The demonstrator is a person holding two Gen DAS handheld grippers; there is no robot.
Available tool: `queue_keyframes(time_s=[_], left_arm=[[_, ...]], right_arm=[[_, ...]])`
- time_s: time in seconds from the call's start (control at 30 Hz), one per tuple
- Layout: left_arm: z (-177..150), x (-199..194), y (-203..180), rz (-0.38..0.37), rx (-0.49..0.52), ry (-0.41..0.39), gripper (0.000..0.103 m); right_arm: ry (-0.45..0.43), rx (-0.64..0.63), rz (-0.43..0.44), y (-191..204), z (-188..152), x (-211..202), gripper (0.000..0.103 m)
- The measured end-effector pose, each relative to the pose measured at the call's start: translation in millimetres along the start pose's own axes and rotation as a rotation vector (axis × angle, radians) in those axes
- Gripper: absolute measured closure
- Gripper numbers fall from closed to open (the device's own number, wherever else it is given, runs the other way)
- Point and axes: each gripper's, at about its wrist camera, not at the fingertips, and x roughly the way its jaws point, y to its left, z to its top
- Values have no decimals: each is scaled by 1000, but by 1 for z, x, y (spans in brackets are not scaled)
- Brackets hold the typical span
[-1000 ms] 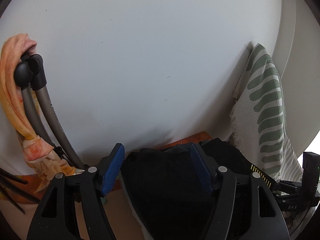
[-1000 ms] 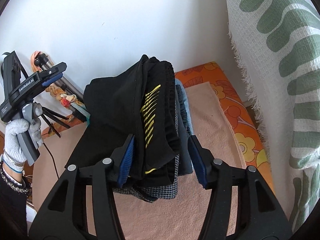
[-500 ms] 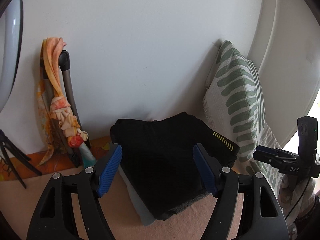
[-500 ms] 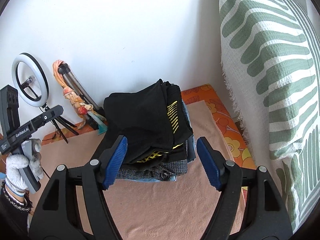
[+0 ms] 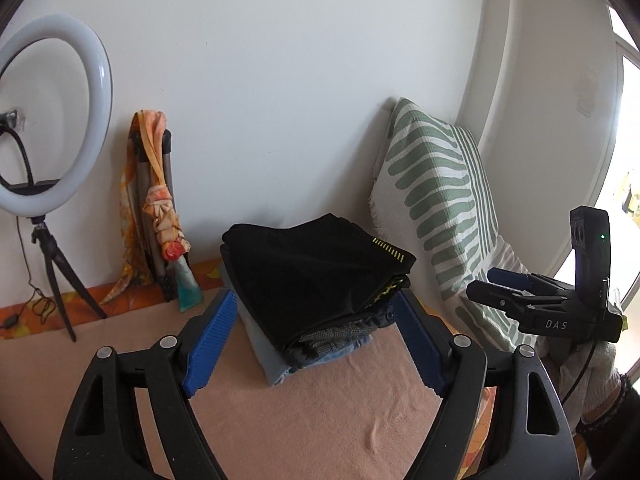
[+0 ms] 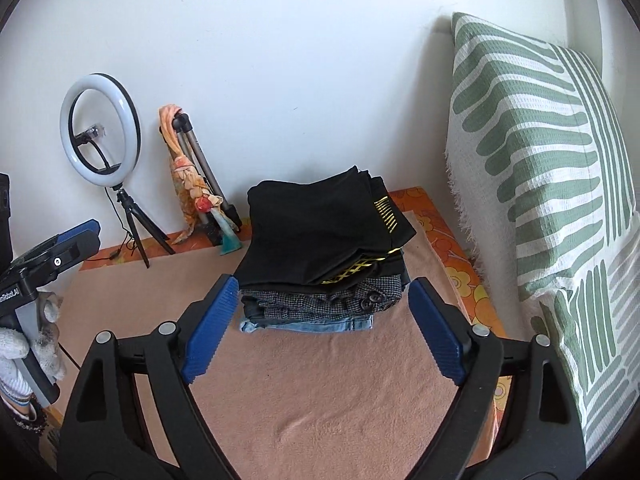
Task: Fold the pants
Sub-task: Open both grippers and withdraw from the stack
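Observation:
Folded black pants with yellow markings [image 5: 316, 268] [image 6: 320, 228] lie on top of a stack of folded clothes [image 6: 316, 304], with checked fabric and light denim underneath. The stack sits on a peach blanket [image 6: 320, 392] near the wall. My left gripper [image 5: 316, 340] is open and empty, short of the stack. My right gripper [image 6: 320, 328] is open and empty, also short of the stack. The right gripper also shows at the right of the left wrist view [image 5: 520, 292], and the left one at the left edge of the right wrist view [image 6: 60, 248].
A ring light on a small tripod [image 6: 100, 128] and a folded tripod wrapped in an orange scarf [image 6: 188, 176] stand against the white wall at the left. A green and white striped cushion [image 6: 560, 184] leans at the right. An orange flowered sheet [image 6: 452, 248] edges the blanket.
Both grippers have pulled back and away from the stack, open and empty. The black pants stay on top of the stack.

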Motion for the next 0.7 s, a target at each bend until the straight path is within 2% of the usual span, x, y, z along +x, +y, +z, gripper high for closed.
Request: queue_keyframes(time_s=[0.43,0.7], left_arm=[[-64,-79,0,-1,26,-8,22],[-100,-108,2,27,30,-16,21]], right_arm=[[-98,-75,-92,69,-46,-49,2],[-146,-127,-123,102,-76,-64,1]])
